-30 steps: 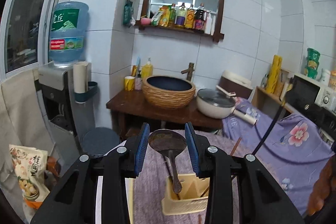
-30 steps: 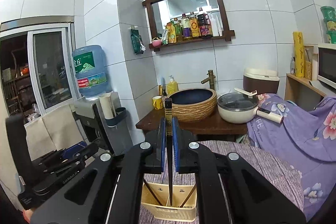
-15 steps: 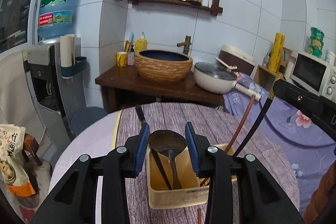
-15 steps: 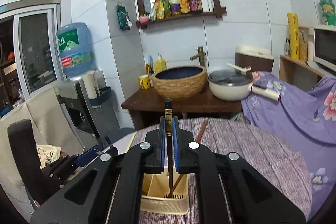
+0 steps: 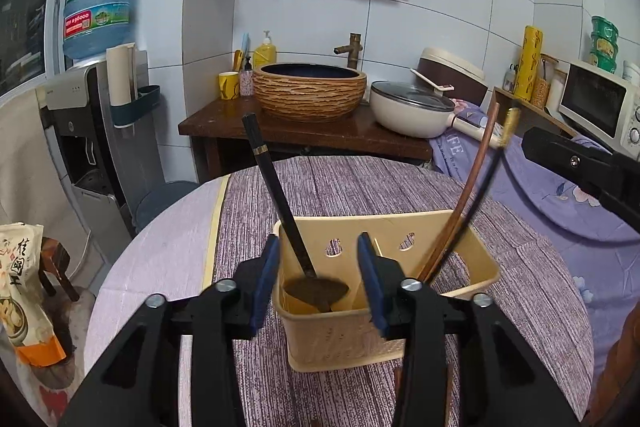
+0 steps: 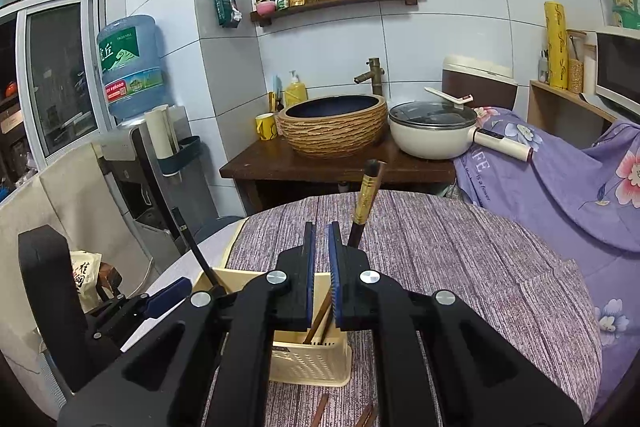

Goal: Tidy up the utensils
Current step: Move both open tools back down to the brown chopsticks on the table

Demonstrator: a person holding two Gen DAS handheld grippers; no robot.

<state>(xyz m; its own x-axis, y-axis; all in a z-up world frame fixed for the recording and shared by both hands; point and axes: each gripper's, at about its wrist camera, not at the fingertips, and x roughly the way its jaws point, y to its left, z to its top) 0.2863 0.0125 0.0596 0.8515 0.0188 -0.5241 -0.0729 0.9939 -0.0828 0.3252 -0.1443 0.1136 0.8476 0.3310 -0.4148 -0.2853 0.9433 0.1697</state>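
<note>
Spoon [image 5: 316, 289] lowered into basket [image 5: 384, 337], left gripper [image 5: 318, 277] spread wide, right gripper [image 6: 319, 273] slightly parted, empty.

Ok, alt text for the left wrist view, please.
The open left gripper straddles a yellow utensil basket on a purple-clothed table, a dark spoon between its blue fingers. Chopsticks lean in the basket.
</note>
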